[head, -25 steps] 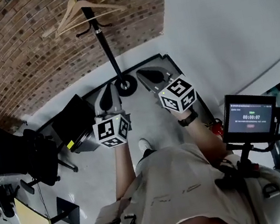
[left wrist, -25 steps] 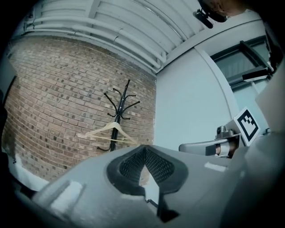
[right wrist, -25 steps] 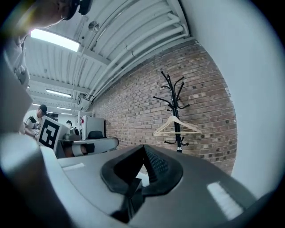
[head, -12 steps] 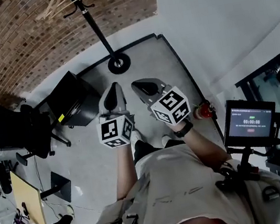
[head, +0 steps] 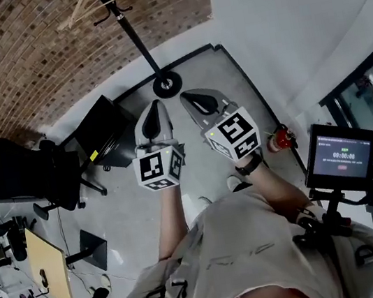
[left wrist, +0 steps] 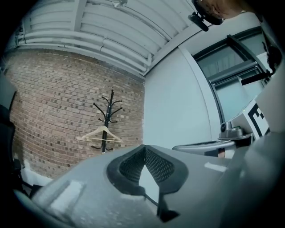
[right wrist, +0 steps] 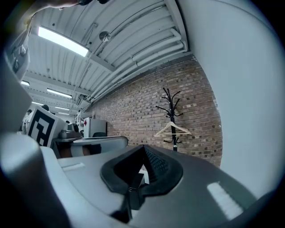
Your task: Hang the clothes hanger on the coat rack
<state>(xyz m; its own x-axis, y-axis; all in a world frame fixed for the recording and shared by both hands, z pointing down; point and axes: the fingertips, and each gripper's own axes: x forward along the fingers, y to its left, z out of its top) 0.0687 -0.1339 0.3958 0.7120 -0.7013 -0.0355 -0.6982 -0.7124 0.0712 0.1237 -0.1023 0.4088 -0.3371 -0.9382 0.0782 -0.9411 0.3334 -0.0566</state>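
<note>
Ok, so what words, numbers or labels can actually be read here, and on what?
"00:00:0" then a blurred last digit: timer on the small black screen on a stand, at the person's right.
Smaller lines above and below it: too small to read.
Yellow sticker on the black box on the floor: too small to read.
Two black-and-white marker cubes: patterns only, no words.

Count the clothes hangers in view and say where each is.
1. The wooden hanger hangs on the coat rack by the brick wall; another could hide behind it.
</note>
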